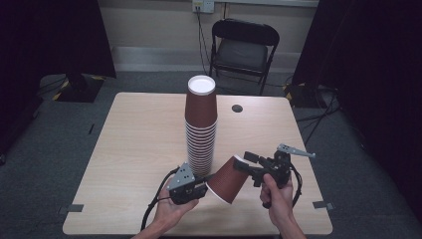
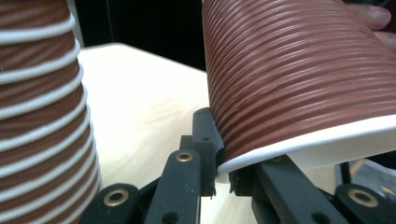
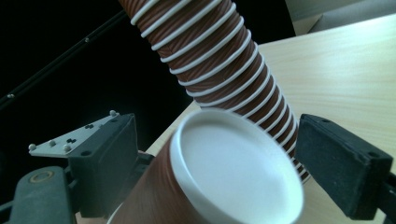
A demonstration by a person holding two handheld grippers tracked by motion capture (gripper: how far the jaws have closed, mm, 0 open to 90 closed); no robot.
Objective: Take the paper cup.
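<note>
A tall stack of upside-down brown ribbed paper cups (image 1: pixel 201 124) stands mid-table, also seen as the stack (image 2: pixel 37 116) and stack (image 3: pixel 219 60) in the gripper views. One separate brown cup (image 1: pixel 226 179) hangs tilted between my grippers above the table's near edge. My left gripper (image 1: pixel 206 188) is shut on its white rim (image 2: pixel 299 151), the jaws pinching the rim's edge at the left gripper (image 2: pixel 219 161). My right gripper (image 1: pixel 246 162) is open around the cup's white base (image 3: pixel 233 163); the right pad (image 3: pixel 343 163) stands apart from it.
The wooden table (image 1: pixel 139 139) has a dark round hole (image 1: pixel 237 108) at the back right and tape marks near the front corners. A black folding chair (image 1: pixel 244 47) stands behind the table. Dark curtains flank both sides.
</note>
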